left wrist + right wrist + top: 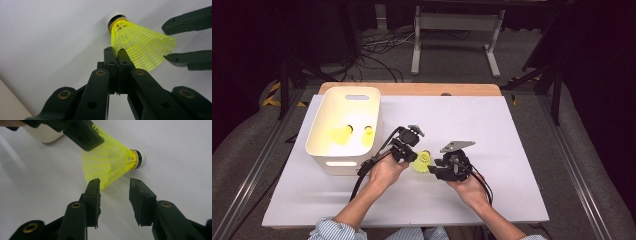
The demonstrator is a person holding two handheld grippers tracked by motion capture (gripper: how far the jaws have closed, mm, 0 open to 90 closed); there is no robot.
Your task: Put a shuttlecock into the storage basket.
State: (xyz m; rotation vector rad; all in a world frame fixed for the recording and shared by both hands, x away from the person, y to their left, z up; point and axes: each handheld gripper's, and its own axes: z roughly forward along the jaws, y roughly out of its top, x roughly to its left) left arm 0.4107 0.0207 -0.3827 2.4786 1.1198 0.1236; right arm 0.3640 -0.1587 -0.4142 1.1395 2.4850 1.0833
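A yellow shuttlecock (pixel 422 161) with a white cork lies at the middle of the white table top between my two grippers. My left gripper (pixel 412 157) is shut on the rim of its mesh skirt (pixel 140 45), pads (pixel 111 56) pinching the net. My right gripper (pixel 432 169) stands open. Its fingers (pixel 185 21) straddle the wide end of the skirt without pressing on it. In the right gripper view the shuttlecock (pixel 110 162) lies just beyond my open right gripper (pixel 115 186), cork pointing right, and a left finger (pixel 82 135) clamps the skirt from above.
A white bin (pixel 342 162) stands at the left of the table top (pixel 492 130), close to the left hand. Two more yellow shuttlecocks (pixel 341 135) (pixel 368 132) lie inside it. A wooden strip (pixel 412 89) runs along the far edge. Cables trail from both grippers toward the person.
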